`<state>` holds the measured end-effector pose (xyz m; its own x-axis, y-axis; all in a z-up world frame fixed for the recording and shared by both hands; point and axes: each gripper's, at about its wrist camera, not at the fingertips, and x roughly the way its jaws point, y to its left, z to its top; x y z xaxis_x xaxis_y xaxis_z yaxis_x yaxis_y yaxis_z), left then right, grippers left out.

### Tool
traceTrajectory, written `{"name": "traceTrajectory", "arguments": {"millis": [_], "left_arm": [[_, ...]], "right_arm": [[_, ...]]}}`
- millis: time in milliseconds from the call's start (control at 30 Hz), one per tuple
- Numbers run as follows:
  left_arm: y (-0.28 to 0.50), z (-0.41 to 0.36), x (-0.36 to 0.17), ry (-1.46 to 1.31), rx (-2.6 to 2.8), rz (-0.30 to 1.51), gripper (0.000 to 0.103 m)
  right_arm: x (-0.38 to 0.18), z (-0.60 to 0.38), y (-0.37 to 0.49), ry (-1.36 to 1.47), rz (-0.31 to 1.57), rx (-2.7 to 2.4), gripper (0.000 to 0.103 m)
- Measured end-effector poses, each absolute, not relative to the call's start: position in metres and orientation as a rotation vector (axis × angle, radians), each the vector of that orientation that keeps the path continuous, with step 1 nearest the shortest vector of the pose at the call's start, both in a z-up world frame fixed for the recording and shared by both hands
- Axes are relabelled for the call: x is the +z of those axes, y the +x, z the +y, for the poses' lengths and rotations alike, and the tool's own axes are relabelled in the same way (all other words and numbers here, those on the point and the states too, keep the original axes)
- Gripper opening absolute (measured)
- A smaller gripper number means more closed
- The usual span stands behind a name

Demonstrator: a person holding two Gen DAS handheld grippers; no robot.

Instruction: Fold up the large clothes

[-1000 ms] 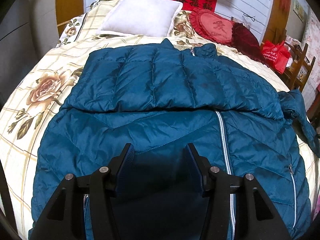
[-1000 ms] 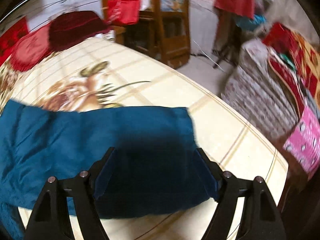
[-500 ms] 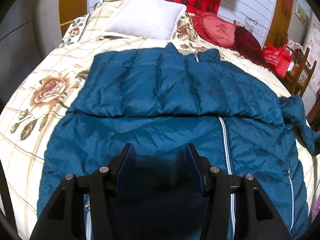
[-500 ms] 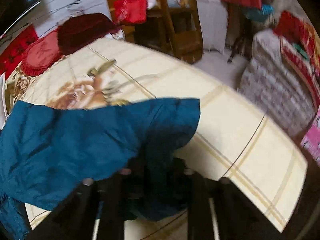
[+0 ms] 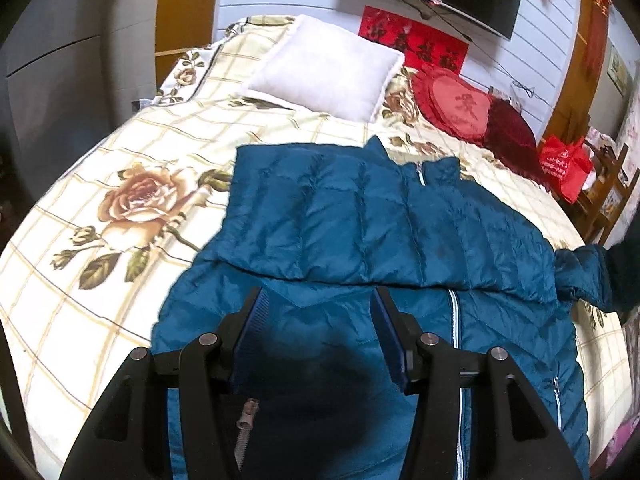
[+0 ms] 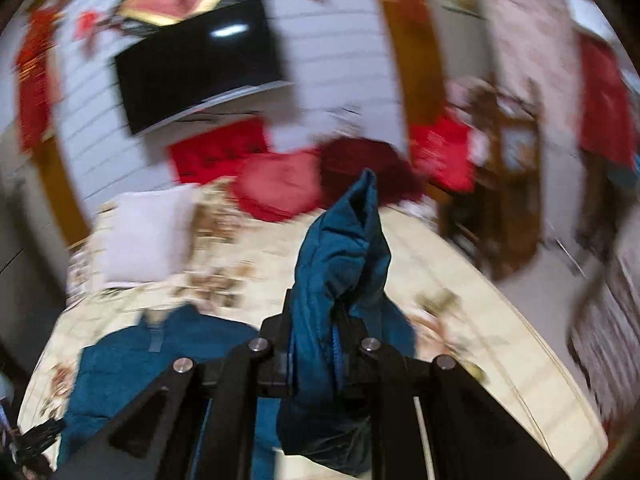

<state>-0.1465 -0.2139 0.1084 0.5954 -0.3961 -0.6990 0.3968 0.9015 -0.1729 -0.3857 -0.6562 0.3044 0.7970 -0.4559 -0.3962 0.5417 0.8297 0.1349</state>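
Lying flat on the bed (image 5: 100,312), the jacket (image 5: 360,224) is seen zipped, one sleeve folded across its chest, collar toward the pillow (image 5: 328,76) at the head edge. The left tongs (image 5: 318,336) are held wide open over the jacket's lower part, nothing gripped. The right tongs (image 6: 316,344) are closed on the other sleeve (image 6: 344,264), which is lifted off the bed; that view is blurred.

Jacket (image 5: 384,240) on bed (image 5: 80,280); pillow (image 5: 328,68) behind it, cushions (image 5: 460,104) right
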Motion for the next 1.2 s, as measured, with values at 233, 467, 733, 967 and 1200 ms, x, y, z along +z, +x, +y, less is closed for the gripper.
{"name": "traceTrajectory", "arguments": {"millis": [233,467,733,967,1200], "left_arm": [[-0.136,-0.187,0.124,-0.047,-0.421,0.767,0.064],[-0.116,-0.155,0.12,-0.125,-0.376,0.788,0.064],[-0.094,-0.13,0.108,-0.201,-0.341,0.83,0.064],[-0.088,-0.13,0.103,-0.21,-0.338,0.846,0.064],[-0.09,-0.144,0.094,-0.23,-0.409,0.879,0.064]], "right_arm": [[0.341,-0.54,-0.272,0.162,0.403,-0.22,0.014],[0.281,-0.427,-0.146,0.173,0.573,0.039,0.014],[0.125,-0.352,-0.046,0.179,0.83,0.072,0.014],[0.075,-0.343,-0.043,0.267,0.904,0.167,0.066],[0.144,-0.38,-0.101,0.207,0.784,0.134,0.069]]}}
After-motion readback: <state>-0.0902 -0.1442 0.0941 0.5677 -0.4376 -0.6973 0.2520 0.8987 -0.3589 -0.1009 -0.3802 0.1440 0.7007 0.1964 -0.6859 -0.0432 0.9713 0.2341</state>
